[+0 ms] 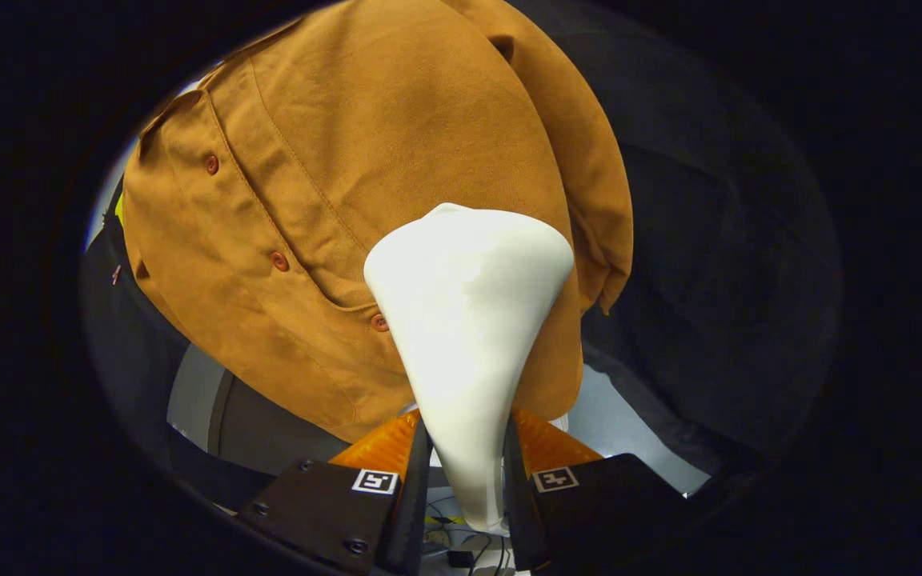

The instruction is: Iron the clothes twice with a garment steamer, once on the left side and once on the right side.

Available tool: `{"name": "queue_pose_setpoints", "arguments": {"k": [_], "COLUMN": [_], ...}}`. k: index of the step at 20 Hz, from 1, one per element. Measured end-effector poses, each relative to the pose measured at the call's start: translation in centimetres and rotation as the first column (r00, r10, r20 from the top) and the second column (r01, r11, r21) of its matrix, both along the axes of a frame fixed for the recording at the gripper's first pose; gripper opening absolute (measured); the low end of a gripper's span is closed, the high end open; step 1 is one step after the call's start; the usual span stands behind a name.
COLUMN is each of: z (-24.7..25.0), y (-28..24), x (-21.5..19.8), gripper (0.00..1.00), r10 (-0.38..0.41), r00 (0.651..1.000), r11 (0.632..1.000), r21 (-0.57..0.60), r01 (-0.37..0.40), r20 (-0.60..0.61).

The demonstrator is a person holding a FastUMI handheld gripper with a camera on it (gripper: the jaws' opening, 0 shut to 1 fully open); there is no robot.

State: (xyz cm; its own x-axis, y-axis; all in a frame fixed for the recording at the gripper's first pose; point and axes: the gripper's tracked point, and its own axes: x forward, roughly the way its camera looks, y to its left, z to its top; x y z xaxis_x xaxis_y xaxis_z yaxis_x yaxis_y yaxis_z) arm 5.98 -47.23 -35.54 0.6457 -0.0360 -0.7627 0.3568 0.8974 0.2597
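A mustard-brown button-up shirt point(365, 160) hangs in front of me, its button placket running down left of the middle. My gripper point(465, 456) is shut on the narrow neck of a white garment steamer point(465, 320), both fingers pressing its sides. The steamer's wide head flares out just beyond the fingers and lies against the lower part of the shirt, right of the placket, hiding the cloth behind it. The shirt's right sleeve point(589, 184) hangs beside the steamer head.
Black booth cloth point(717, 264) hangs behind and to the right of the shirt. Below the shirt hem I see a pale floor or stand point(197, 392) and some cables point(469, 552) under the fingers.
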Motion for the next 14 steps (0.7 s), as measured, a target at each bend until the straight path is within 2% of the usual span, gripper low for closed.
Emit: {"name": "queue_pose_setpoints", "arguments": {"k": [5,9,14], "z": [5.0,10.1,18.3], "y": [1.6,6.2,13.9], "x": [-0.8,0.1,0.6], "gripper": [0.46,0.46,0.46], "r10": [-0.022,0.037,0.1], "r00": [0.995,0.976,0.934], "r11": [0.998,0.99,0.979], "r21": [-0.059,-0.143,-0.204], "r01": [0.028,-0.005,-0.029], "r20": [0.102,0.216,0.343]}}
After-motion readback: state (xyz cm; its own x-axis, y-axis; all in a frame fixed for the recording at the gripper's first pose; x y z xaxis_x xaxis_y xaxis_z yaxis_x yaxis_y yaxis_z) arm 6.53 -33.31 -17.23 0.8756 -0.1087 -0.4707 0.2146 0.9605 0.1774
